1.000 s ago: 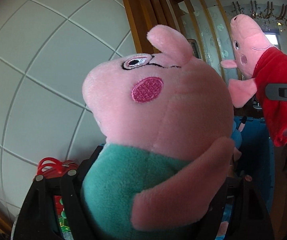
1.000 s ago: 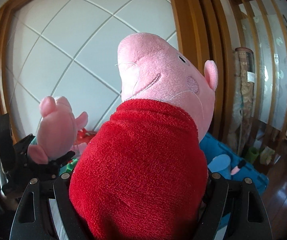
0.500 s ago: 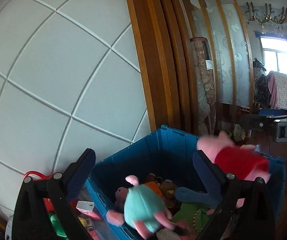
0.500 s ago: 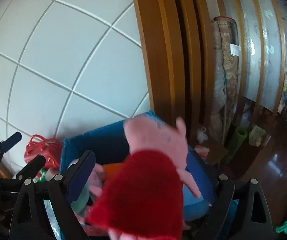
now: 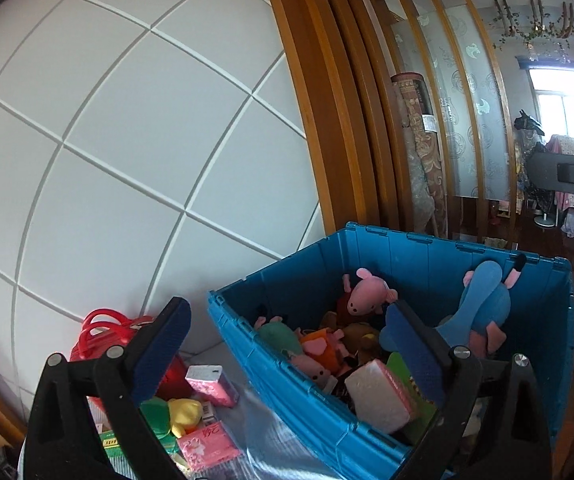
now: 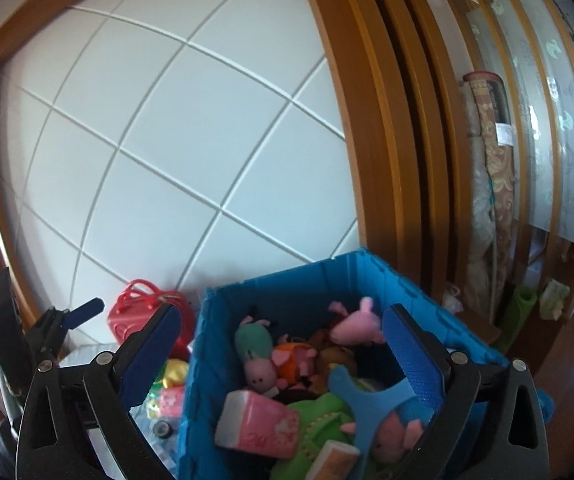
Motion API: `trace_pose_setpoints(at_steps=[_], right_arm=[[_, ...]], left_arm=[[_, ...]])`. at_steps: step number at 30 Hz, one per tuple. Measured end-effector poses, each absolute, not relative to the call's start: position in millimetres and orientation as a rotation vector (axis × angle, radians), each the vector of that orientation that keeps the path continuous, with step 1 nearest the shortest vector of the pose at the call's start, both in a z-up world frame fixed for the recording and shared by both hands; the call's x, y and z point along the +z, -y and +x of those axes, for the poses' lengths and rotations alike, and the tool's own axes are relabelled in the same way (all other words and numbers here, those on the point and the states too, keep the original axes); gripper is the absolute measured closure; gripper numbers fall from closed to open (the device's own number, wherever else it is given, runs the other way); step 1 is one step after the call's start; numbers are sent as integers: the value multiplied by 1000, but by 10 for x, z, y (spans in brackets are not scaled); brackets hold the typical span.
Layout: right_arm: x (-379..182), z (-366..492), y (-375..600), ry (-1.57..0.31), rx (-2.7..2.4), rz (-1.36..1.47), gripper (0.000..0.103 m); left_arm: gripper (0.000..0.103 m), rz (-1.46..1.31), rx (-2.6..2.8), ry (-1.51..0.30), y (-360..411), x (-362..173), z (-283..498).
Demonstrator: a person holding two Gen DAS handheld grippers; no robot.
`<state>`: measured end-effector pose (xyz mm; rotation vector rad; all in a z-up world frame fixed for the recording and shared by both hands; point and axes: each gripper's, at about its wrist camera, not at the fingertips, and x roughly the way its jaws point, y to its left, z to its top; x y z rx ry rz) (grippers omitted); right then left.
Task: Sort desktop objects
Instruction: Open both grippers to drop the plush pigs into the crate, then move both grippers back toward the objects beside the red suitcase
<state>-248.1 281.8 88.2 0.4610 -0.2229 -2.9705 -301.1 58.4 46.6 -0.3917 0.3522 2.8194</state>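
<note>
**Plush pigs in the blue bin, both tools empty**

Plush pigs lie in the blue bin (image 5: 287,364), a ribbed hard-plastic crate with a notched rim. The red-dressed pig (image 5: 367,294) sits at the back of the heap, snout to the right; the teal-bodied pig (image 5: 281,338) lies left of it, partly buried among an orange plush and brown ones. A blue plush (image 5: 483,308) leans on the right wall. A soft pink tissue pack (image 5: 379,396) rests at the near side.

Left tool (image 5: 283,354) hangs above the bin's near left corner, its jaws wide apart with nothing between them; the textured blue pads (image 5: 159,354) are bare. Right tool (image 6: 281,354) hangs over the bin, tilted slightly down, its jaws opening and empty, the pigs below and ahead of its pads.

Left of the bin lie a red handled case (image 5: 103,336), a yellow plush (image 5: 185,412) and small pink packs on clear plastic.
</note>
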Motion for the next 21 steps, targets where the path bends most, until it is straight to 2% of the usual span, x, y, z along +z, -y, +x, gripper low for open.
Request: trace_pose_setpoints(at_steps=[11,21], right_arm=[[466,-1617,-1716,34,-2950,366,1],[189,-1241,-640,52,-2875,463,1]], left_arm=[[3,-405,2937,-337,284,186,-2246],[3,-478,3056,-332,1395,1,-1727]])
